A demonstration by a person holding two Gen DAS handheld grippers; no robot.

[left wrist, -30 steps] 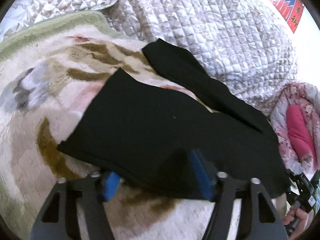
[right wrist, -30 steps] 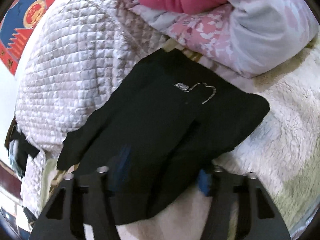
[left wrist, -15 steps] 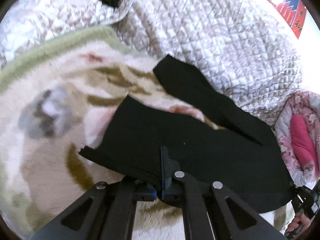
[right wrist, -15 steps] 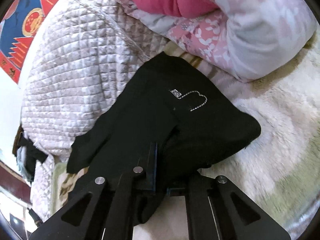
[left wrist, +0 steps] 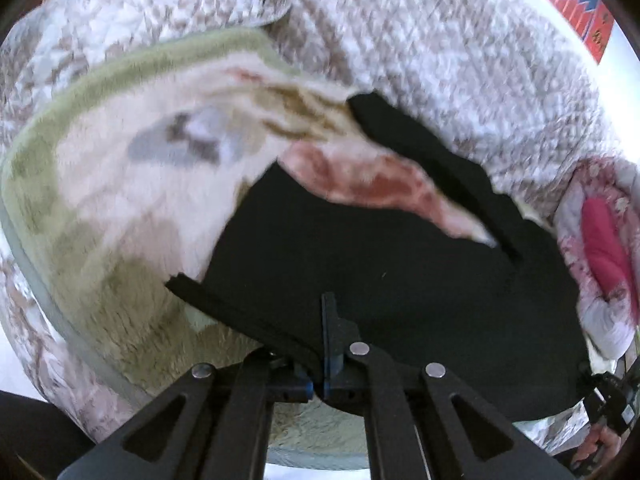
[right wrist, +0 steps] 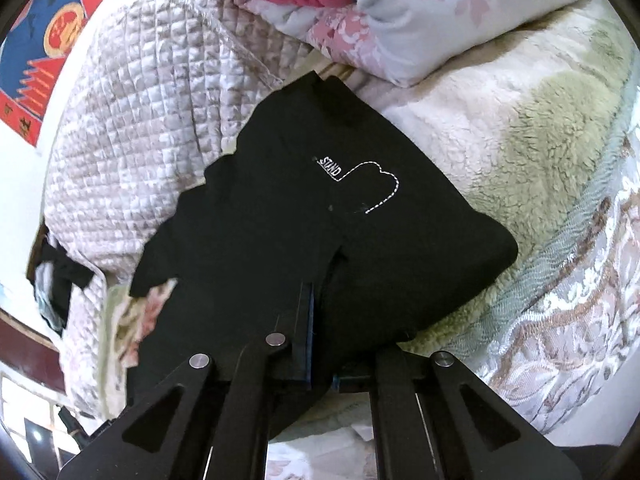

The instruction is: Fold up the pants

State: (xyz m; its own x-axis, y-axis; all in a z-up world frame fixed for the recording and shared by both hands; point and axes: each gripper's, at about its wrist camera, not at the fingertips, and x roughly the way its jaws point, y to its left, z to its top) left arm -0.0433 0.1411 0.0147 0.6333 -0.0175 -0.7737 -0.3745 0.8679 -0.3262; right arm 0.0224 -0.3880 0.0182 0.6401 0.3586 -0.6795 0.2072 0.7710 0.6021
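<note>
Black pants (left wrist: 392,280) lie on a fluffy cream, green and pink blanket (left wrist: 132,208). One leg (left wrist: 424,148) runs up toward the quilt. My left gripper (left wrist: 320,364) is shut on the near hem edge of the pants and holds it raised. In the right wrist view the pants (right wrist: 304,216) show white stitching and the word STAND (right wrist: 330,166). My right gripper (right wrist: 320,344) is shut on the near edge of the waist end, with cloth bunched between the fingers.
A quilted pale bedspread (left wrist: 460,60) covers the bed behind the pants. A pink floral duvet (right wrist: 360,8) with a red lining is heaped at the waist end. The other gripper and a hand show at the lower right of the left wrist view (left wrist: 608,408).
Both grippers have closed from open onto the near edge of the pants and have lifted it. The pants have pulled closer and the blanket view has shifted.
</note>
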